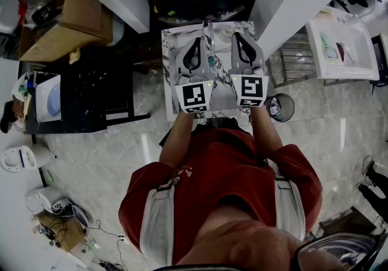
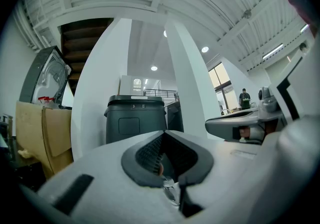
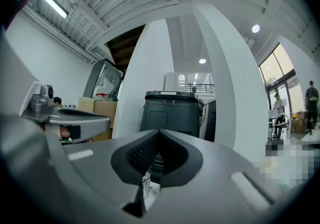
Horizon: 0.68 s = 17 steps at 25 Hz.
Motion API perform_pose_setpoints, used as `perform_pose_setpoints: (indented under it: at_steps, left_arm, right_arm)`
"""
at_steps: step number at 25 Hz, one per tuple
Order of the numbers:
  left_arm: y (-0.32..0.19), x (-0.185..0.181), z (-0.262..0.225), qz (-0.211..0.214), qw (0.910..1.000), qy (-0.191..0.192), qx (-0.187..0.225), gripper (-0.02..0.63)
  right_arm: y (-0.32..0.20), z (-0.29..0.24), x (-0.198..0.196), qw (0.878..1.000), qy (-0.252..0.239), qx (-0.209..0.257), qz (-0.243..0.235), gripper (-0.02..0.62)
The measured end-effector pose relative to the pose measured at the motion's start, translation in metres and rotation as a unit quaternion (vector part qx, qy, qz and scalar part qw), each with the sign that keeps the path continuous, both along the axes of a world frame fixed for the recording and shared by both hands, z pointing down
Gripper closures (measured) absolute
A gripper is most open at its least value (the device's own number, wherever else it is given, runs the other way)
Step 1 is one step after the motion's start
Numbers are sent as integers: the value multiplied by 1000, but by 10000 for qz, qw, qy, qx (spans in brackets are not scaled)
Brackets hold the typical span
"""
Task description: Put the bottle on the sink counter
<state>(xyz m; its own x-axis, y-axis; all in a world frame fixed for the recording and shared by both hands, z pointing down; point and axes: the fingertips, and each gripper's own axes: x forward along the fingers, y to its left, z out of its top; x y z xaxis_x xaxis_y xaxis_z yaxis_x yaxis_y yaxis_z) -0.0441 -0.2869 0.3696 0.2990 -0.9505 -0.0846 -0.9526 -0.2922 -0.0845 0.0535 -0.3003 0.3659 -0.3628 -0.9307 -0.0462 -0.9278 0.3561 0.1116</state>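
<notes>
Operator in a red shirt (image 1: 224, 173) stands at a marble-patterned counter (image 1: 173, 42) and holds both tools side by side above it, pointing level and away from the body. The left gripper (image 1: 196, 41) and right gripper (image 1: 242, 37) lie parallel, near each other but apart. Each has its marker cube (image 1: 194, 97) toward the operator.

Shown in the head view only:
- the counter top;
- a small pale round object (image 1: 227, 31) on that top, ahead of the right gripper;
- a round waste basket (image 1: 280, 107) on the floor at the right.

Whether the pale object is the bottle cannot be determined. No view shows the bottle clearly, and neither tool carries it.

Shown in the gripper views only: jaw condition. In the left gripper view the left gripper (image 2: 164, 134) has its jaws closed tip to tip with nothing between them. In the right gripper view the right gripper (image 3: 159, 132) is likewise clenched and empty.

Both gripper views also show a dark lidded bin (image 2: 135, 118) standing between white columns (image 2: 97, 92). The left gripper view adds a cardboard box (image 2: 42, 135) at its left edge and the neighbouring right gripper at its right edge. The right gripper view shows the left gripper at its left edge.
</notes>
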Motion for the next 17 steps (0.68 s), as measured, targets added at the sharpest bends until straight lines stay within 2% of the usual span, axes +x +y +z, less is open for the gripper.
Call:
perform_pose_setpoints:
  at_steps: [17]
  left_arm:
    - [0, -2, -1, 3, 10000, 35, 8, 612]
  right_arm:
    - [-1, 3, 0, 10000, 10, -56, 47, 594]
